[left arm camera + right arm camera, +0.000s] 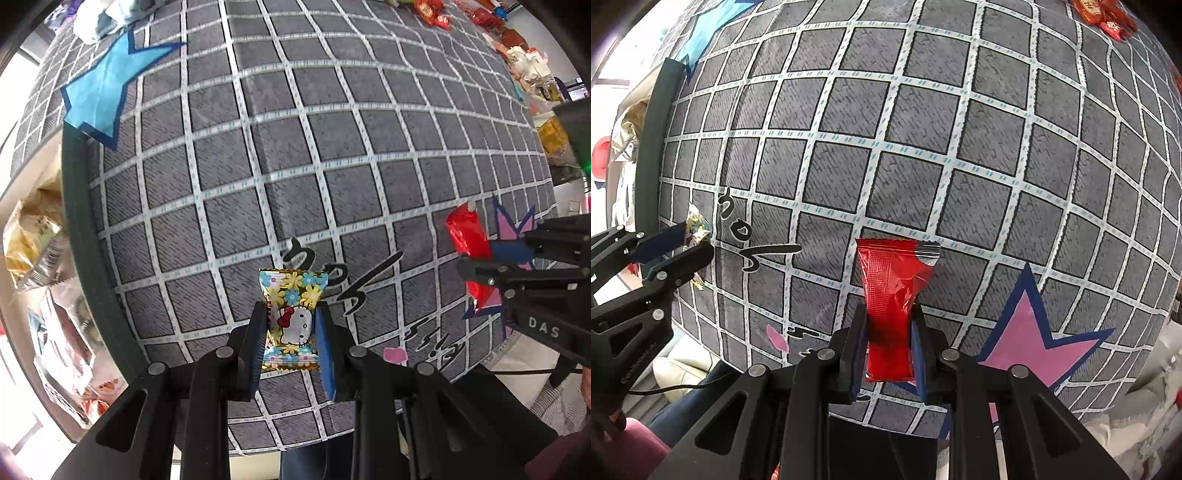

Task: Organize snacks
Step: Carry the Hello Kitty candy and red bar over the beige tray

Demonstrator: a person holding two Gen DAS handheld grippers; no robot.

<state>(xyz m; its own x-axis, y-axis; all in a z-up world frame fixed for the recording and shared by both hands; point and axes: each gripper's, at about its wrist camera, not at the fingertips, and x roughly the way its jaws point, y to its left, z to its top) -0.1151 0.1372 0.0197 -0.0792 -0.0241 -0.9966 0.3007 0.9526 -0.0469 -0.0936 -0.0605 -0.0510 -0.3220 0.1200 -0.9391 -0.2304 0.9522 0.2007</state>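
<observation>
Snacks are in both our grippers. Our left gripper is clamped on a flowery cartoon-cat candy packet, and our right gripper is pinched on a red foil sachet. Both hang above the grey grid-pattern mat, neither touching it.

Risks from here:
- The red sachet is held only by its lower part, with the top flared and sticking out past the fingers. The slick film could slide out if we swing fast or tilt hard.
- The candy packet is squeezed across its middle, so a puffy wrapper may twist between the pads and drop crooked.
- The two grippers are near each other — in the right view the left one sits at the frame's left edge — so crossing paths could knock one snack loose.
- Snack piles sit off the mat's left edge and along its far right side. A release over the wrong pile means a mis-sort, and we can't tell from here which pile each snack belongs to.
- A drop near the mat edge, by the dark border strip, could send a packet to the floor.
</observation>
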